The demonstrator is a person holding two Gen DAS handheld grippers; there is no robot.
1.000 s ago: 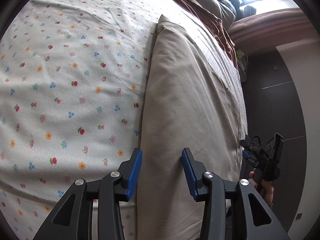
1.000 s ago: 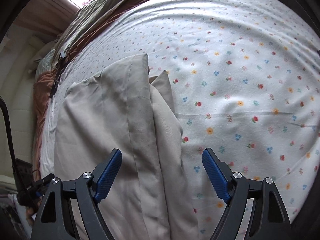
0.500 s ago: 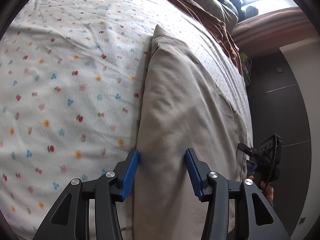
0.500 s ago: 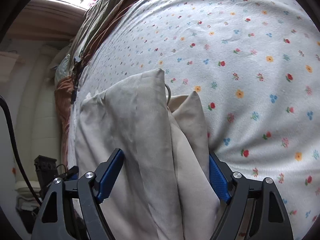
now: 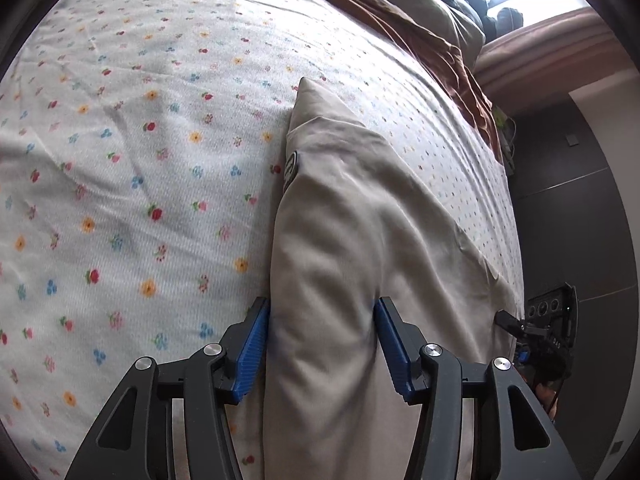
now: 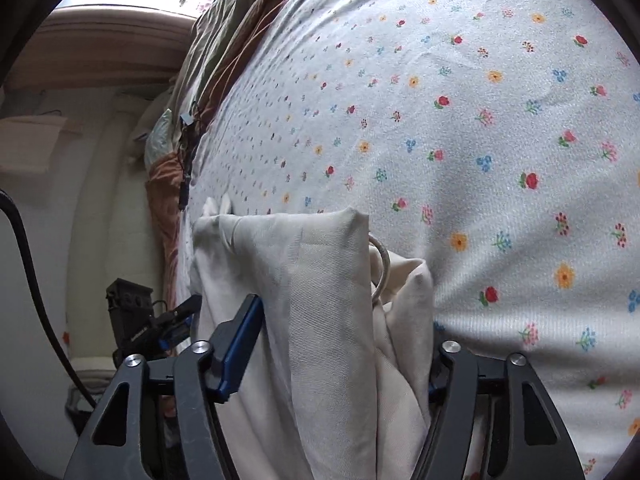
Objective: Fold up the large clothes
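A beige garment (image 5: 360, 240) lies folded lengthwise along the edge of a bed with a floral sheet (image 5: 140, 160). My left gripper (image 5: 322, 308) straddles the garment's near fold; its jaws are opening, with a ridge of cloth bulging between the blue pads (image 5: 256, 344). In the right wrist view the same beige garment (image 6: 320, 280) is bunched and raised, a grey metal ring (image 6: 380, 264) showing at its fold. My right gripper (image 6: 344, 312) is closing on that bunch; the cloth hides its right pad.
Brown and olive bedding (image 5: 420, 12) is heaped at the far end of the bed under a bright window. Past the bed edge are a dark wall (image 5: 568, 220) and the other gripper (image 5: 548, 332). A black cable (image 6: 28, 260) hangs at the left.
Both grippers slid forward onto the garment's ends. The right jaws narrowed around the cloth, which rose into a bunch. The left jaws widened a little and cloth now bulges between them.
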